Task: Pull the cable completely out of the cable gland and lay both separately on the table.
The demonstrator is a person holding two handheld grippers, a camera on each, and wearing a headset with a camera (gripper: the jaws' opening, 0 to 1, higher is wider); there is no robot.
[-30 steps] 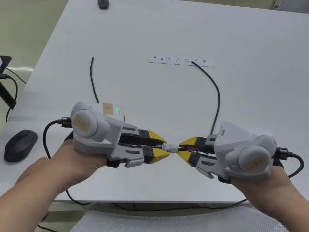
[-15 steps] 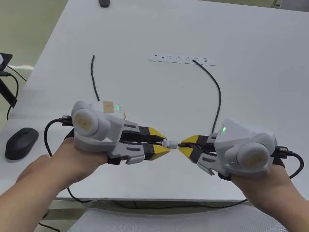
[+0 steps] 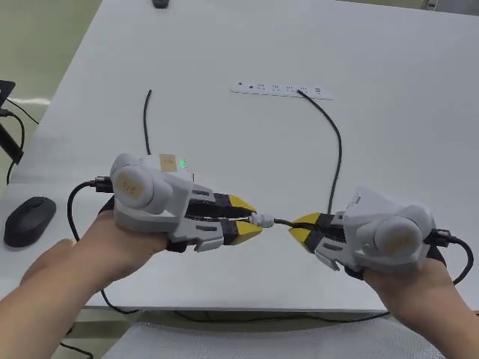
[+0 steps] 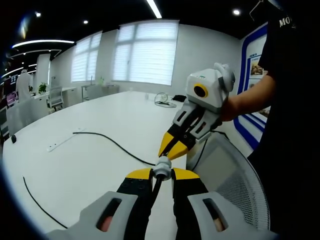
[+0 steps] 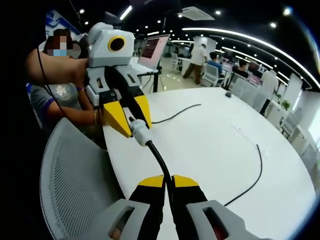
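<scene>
White desk (image 3: 224, 45), work held over its near edge: left gripper (image 3: 253, 220) jaws clamped on cable gland (image 3: 263, 221), right gripper (image 3: 296, 226) jaws closed on cable (image 3: 282, 222), short stretch exposed between. Pull straight along gland axis, no twisting, till cable end clears

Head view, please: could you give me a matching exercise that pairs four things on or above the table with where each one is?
1. cable gland
2. cable
3. mouse
4. power strip

A. far side of the table
B. clamped in the right gripper
C. near the table's left edge
D. clamped in the left gripper

Pairs: 1-D, 2-B, 3-C, 4-A
</scene>
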